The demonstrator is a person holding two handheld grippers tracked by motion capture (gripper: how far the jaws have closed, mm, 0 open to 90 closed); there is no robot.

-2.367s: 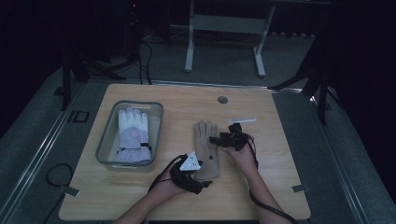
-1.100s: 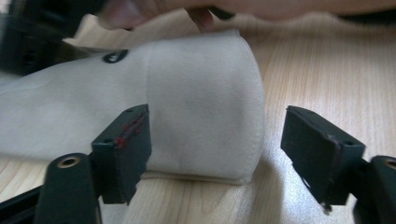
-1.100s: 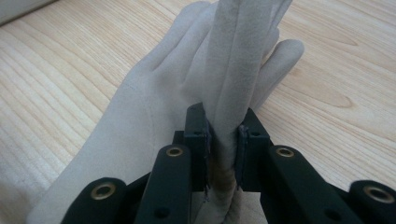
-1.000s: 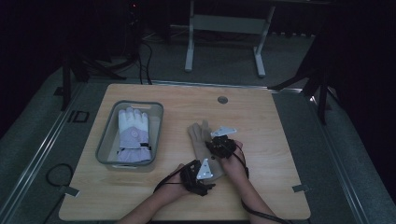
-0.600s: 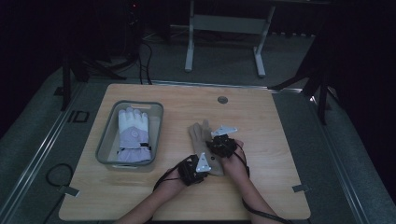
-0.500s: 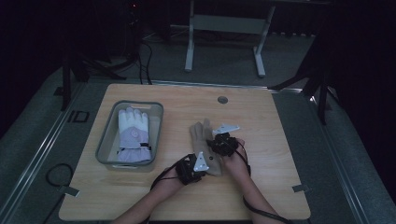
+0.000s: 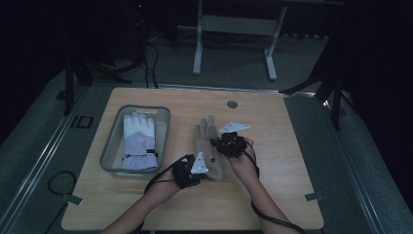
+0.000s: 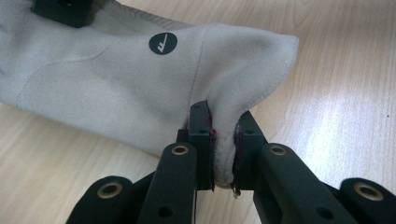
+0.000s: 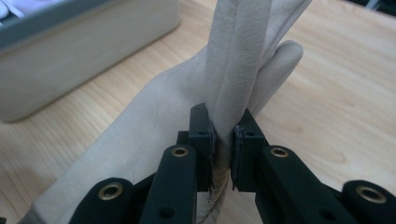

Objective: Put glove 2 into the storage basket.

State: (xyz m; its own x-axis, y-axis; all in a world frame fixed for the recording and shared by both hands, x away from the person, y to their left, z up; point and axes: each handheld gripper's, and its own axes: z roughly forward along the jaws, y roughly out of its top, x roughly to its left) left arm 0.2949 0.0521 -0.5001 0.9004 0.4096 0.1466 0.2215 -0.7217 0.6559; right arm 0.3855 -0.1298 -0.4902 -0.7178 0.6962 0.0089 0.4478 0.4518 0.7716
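We hold a two-jaw gripper in each hand over the pale wooden tabletop, and both are clamped on the same beige suede-like glove, which lies near the middle of the tabletop, to the right of the tray, fingers pointing away from us.

Our left gripper has a fold of the glove's cuff end pinched between its two black jaws; the fabric bunches up into a ridge where the pads press on it, and a small round black logo patch sits on the glove's surface beyond that ridge. In the high view the left gripper sits at the near end of the glove, with its grey three-cornered plate on top.

Our right gripper grips a narrow upright fold of the glove at the finger end, the jaws shut tight on the material, which rises up out of the frame. In the high view the right gripper is at the glove's right edge, just beside its fingers.

To the left stands a grey rectangular plastic tray, and in it lies a white and lilac padded glove, fingers also pointing away. The tray is well apart from the beige glove.
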